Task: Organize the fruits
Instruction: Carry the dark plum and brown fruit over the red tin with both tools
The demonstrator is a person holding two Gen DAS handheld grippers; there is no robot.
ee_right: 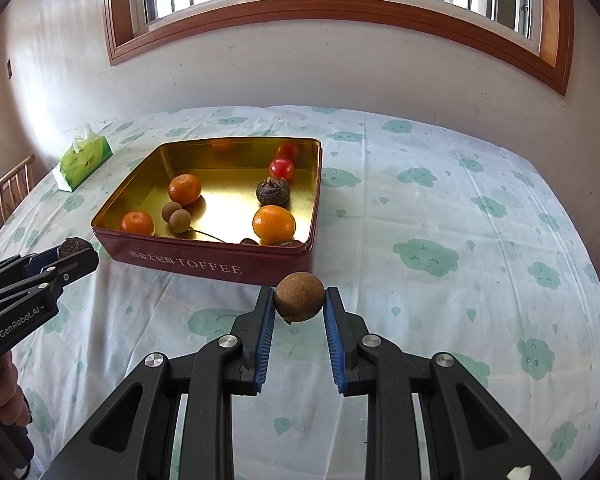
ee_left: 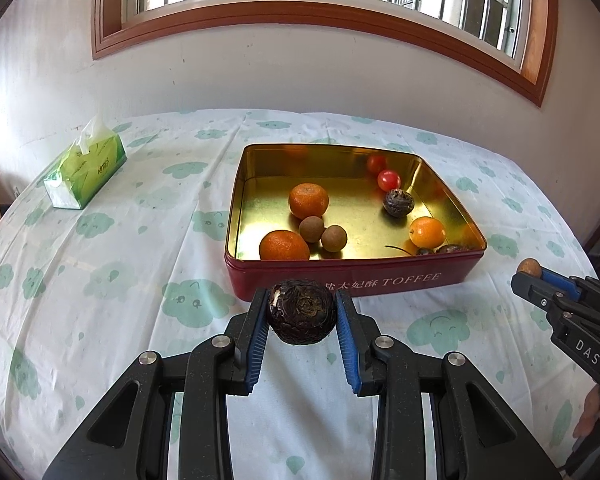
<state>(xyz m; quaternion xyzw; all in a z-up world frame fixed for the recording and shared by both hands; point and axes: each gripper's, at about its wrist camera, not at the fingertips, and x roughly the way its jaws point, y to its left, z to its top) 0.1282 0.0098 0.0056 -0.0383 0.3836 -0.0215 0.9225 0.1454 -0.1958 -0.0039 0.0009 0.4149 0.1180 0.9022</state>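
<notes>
My left gripper (ee_left: pixel 302 312) is shut on a dark wrinkled round fruit (ee_left: pixel 301 311), held above the tablecloth just in front of the red toffee tin (ee_left: pixel 352 276). My right gripper (ee_right: pixel 300 304) is shut on a small brown longan (ee_right: pixel 299 297), held near the tin's (ee_right: pixel 204 258) front right corner. Inside the tin lie three oranges (ee_left: pixel 308 200), two brown longans (ee_left: pixel 333 237), a dark wrinkled fruit (ee_left: pixel 398 203), a red tomato (ee_left: pixel 389 179) and dark fruits with a stem by the front wall. In the left wrist view the right gripper (ee_left: pixel 527 272) shows at the right edge; the left gripper (ee_right: pixel 74 250) shows at the left in the right wrist view.
A green tissue box (ee_left: pixel 85 168) stands at the table's far left. A cloud-patterned tablecloth (ee_right: pixel 440 220) covers the table. Wooden chairs (ee_right: pixel 14 180) stand beyond the left edge, and a wall with a window lies behind. A hand (ee_right: pixel 0 392) grips the left tool.
</notes>
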